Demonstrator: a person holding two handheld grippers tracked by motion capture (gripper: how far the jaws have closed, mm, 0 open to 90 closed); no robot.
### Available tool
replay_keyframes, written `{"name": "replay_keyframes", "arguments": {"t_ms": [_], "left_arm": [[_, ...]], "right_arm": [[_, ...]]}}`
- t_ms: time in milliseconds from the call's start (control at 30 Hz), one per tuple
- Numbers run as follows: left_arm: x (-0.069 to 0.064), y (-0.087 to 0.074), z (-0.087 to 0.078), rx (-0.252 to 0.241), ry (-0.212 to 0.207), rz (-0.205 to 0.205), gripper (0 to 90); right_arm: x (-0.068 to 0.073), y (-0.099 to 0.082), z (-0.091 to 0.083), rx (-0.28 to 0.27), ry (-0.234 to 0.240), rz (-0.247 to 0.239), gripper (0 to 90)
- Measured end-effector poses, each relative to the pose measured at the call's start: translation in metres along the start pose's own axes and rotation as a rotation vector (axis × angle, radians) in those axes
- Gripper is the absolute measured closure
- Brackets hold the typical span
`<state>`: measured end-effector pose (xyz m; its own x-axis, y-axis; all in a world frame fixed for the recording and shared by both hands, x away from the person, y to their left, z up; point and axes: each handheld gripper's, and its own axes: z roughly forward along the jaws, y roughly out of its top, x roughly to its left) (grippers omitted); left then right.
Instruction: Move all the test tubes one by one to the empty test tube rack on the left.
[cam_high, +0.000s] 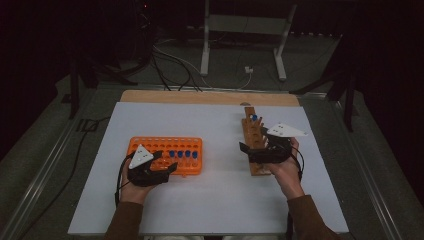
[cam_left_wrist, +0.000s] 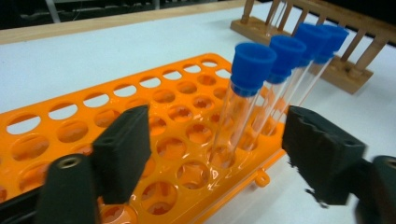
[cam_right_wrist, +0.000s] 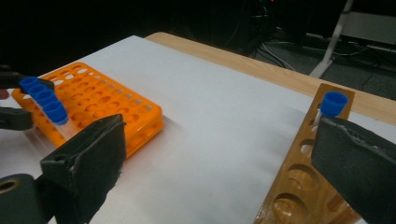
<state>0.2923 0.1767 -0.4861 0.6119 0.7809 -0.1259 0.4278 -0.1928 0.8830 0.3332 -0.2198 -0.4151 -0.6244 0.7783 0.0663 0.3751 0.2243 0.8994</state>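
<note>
At the left of the surface (cam_high: 210, 120), the orange rack (cam_high: 150, 146) lies flat with a short row of four blue-capped tubes (cam_high: 180, 154) standing in holes along its near edge. The left tool (cam_high: 159, 165) sits at that near edge with its jaws apart; from the left gripper view the nearest tube (cam_left_wrist: 243, 100) stands upright between the two pads, touching neither, so it rests in its hole on its own weight. Its long axis runs nearly vertical, leaning a little away from the camera, and the other three tubes line up just behind it. Moving right across the bare middle of the surface, the wooden rack (cam_high: 254, 145) lies with its long side running away from the person, and one blue-capped tube (cam_high: 254, 118) stands at its far end. The right tool (cam_high: 250, 150) hovers over the near half of that rack, jaws spread wide with nothing between them; in the right gripper view the last tube (cam_right_wrist: 332, 106) stands beyond the right jaw, farther along the rack, with empty holes in between. Judging by this, the right hand is much the nearer to that tube, and reaching it would mean going forward along the rack's length and closing across the tube's upright axis below the cap.
</note>
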Motion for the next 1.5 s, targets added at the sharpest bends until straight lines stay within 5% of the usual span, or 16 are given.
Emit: {"name": "replay_keyframes", "arguments": {"t_ms": [400,967,1333,1500], "left_arm": [[0.002,0.007,-0.01,-0.053,0.01,-0.036,2.2],[0.003,0.01,-0.015,-0.085,0.009,-0.059,0.8],[0.003,0.009,-0.013,-0.077,0.01,-0.062,0.8],[0.005,0.009,-0.014,-0.076,0.01,-0.068,0.8]], "right_arm": [[-0.016,0.012,0.004,0.016,-0.037,0.018,3.6],[-0.043,0.016,0.02,0.042,-0.064,0.022,3.1],[-0.065,0.009,0.045,0.094,-0.118,0.069,6.6],[-0.074,0.002,0.058,0.133,-0.152,0.087,17.2]]}}
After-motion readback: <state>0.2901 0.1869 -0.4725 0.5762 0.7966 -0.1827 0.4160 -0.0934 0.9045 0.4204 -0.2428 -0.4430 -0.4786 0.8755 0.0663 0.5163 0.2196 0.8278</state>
